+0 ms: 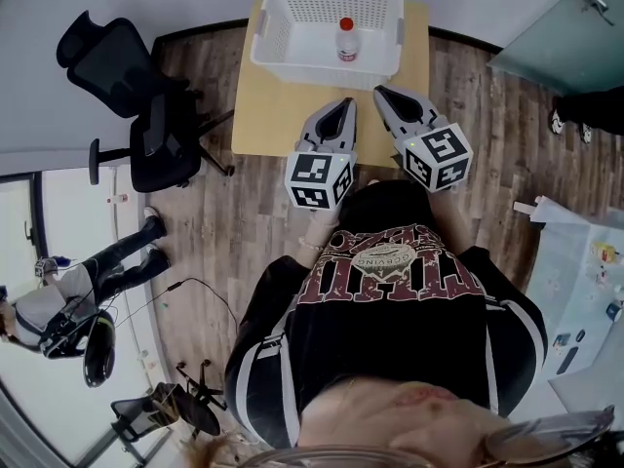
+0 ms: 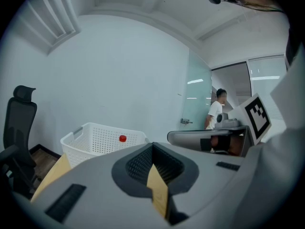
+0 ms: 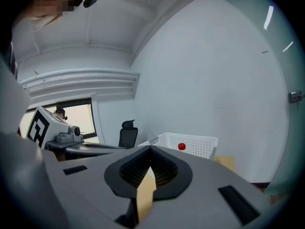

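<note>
bottle (image 1: 346,39) upright in white basket (image 1: 283,61) at far end of table (image 1: 263,125) | left gripper (image 1: 347,102) jaws closed, empty | right gripper (image 1: 379,92) jaws closed, empty | both above table, near the basket

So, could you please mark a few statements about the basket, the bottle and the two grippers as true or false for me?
1. The red-capped bottle stands upright inside the white basket. True.
2. The left gripper is shut on the bottle. False: its jaws are together with nothing between them, and it is short of the basket.
3. The right gripper has its jaws together and holds nothing. True.
4. The basket sits on the floor beside the black office chair. False: it sits at the far end of the wooden table, and the chair stands on the floor to the table's left.
</note>
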`<state>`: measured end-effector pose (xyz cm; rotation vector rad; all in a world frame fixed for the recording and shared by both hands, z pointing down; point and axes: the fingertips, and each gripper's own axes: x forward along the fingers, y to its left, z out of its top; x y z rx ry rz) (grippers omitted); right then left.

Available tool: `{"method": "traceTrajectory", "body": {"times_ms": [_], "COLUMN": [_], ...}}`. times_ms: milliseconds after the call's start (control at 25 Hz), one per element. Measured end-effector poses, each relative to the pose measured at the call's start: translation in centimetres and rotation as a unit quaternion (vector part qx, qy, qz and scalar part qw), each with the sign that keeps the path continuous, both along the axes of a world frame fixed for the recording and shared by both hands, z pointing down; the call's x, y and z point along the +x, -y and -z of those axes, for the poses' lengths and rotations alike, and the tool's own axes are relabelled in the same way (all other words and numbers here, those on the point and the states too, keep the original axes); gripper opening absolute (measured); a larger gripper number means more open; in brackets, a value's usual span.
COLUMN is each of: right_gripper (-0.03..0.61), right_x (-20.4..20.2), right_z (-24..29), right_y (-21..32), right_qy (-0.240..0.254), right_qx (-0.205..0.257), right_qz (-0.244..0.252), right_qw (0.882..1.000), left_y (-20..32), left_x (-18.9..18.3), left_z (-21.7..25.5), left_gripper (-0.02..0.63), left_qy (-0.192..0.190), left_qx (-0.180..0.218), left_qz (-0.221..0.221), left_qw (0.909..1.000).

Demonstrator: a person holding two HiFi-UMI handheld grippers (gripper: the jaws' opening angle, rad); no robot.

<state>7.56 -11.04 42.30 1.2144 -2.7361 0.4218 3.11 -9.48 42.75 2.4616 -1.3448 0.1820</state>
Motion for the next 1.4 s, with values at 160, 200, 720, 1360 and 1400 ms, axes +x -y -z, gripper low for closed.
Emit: {"method": "traceTrajectory", "body": {"times_ms": [160, 200, 720, 1360, 1400], "right_gripper": [0.017, 0.018, 0.017, 0.017, 0.017], "right_x": [0.2, 0.3, -1.6, -3.0, -3.1], "right_z": [-0.1, -0.1, 0.1, -0.5, -0.6], "right_y": [0.0, 0.1, 3.9, 6.9, 7.0], "right_qy": [-0.001, -0.003, -0.005, -0.015, -0.016], "right_qx": [0.000, 0.000, 0.000, -0.014, -0.015], "right_qz": [0.000, -0.001, -0.031, -0.071, -0.072], "right_qw": [1.000, 1.000, 0.999, 0.997, 0.997], "left_y": [0.4, 0.5, 4.5, 8.1, 8.3], "left_x": [0.4, 0.4, -2.0, -3.2, -3.2], "left_z": [0.1, 0.2, 0.7, 0.1, 0.1], "left_gripper": [0.048, 0.048, 0.048, 0.048, 0.048], "left_qy": [-0.003, -0.004, -0.004, -0.015, -0.015], "left_qx": [0.002, 0.003, 0.006, -0.006, -0.006], "left_qz": [-0.001, -0.002, -0.024, -0.066, -0.068], "left_qw": [1.0000, 1.0000, 0.9997, 0.9977, 0.9976]}}
